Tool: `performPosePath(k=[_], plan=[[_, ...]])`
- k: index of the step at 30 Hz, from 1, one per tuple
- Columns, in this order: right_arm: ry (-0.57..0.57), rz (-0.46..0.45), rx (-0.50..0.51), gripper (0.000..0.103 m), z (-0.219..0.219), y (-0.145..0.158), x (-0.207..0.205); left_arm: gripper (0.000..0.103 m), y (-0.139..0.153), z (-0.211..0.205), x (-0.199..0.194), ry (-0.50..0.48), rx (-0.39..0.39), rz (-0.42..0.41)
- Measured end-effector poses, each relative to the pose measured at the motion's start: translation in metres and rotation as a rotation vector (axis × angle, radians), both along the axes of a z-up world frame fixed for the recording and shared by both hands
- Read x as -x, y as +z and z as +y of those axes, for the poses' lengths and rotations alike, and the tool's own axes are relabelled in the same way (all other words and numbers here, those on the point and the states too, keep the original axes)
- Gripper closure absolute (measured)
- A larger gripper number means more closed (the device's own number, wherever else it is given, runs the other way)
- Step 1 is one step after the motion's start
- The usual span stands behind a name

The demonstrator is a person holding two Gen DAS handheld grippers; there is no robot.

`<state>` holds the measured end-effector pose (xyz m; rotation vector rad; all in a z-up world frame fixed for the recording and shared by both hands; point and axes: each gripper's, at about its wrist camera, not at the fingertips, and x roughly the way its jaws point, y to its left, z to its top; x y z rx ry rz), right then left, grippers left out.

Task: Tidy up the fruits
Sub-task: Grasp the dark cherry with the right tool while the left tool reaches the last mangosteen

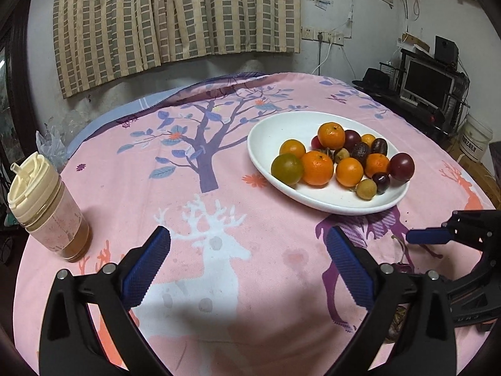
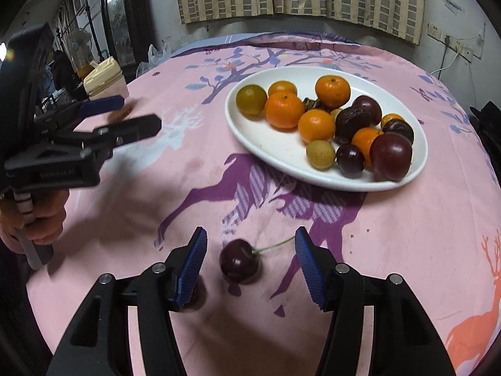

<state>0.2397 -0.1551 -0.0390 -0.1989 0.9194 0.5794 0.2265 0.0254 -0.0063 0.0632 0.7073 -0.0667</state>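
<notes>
Cherry [image 2: 239, 261], dark red with its green stem pointing right, lies on the table [image 2: 407, 235] between the spread fingers of the right gripper [image 2: 250, 261], touching neither pad; the gripper seems lined up to close on it, probably to carry it to the plate [image 2: 250, 144]. That white oval plate sits farther back and holds the rest of the fruit in a heap: oranges, a greenish one, dark plums, small yellow-brown fruits and other cherries, so gathering loose fruit there looks like the aim. A second dark fruit shows partly behind the right gripper's left finger. The left gripper [image 1: 247, 266] hangs over bare cloth to the left with its fingers wide apart and nothing between them, apparently waiting. A pink cloth printed with deer and trees covers the table. A lidded bottle [image 1: 47, 206] stands at its left edge. Checked curtains, wall sockets and a monitor fill the dim room behind.
</notes>
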Motion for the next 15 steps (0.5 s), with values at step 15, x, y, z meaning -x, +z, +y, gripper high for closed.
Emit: performPosePath(k=[15], plan=[[0.027, 0.043, -0.019, 0.061, -0.0047, -0.0102, 0.0116, 0.005, -0.0066, -0.0008, -0.0008, 0.005, 0.011, 0.036]])
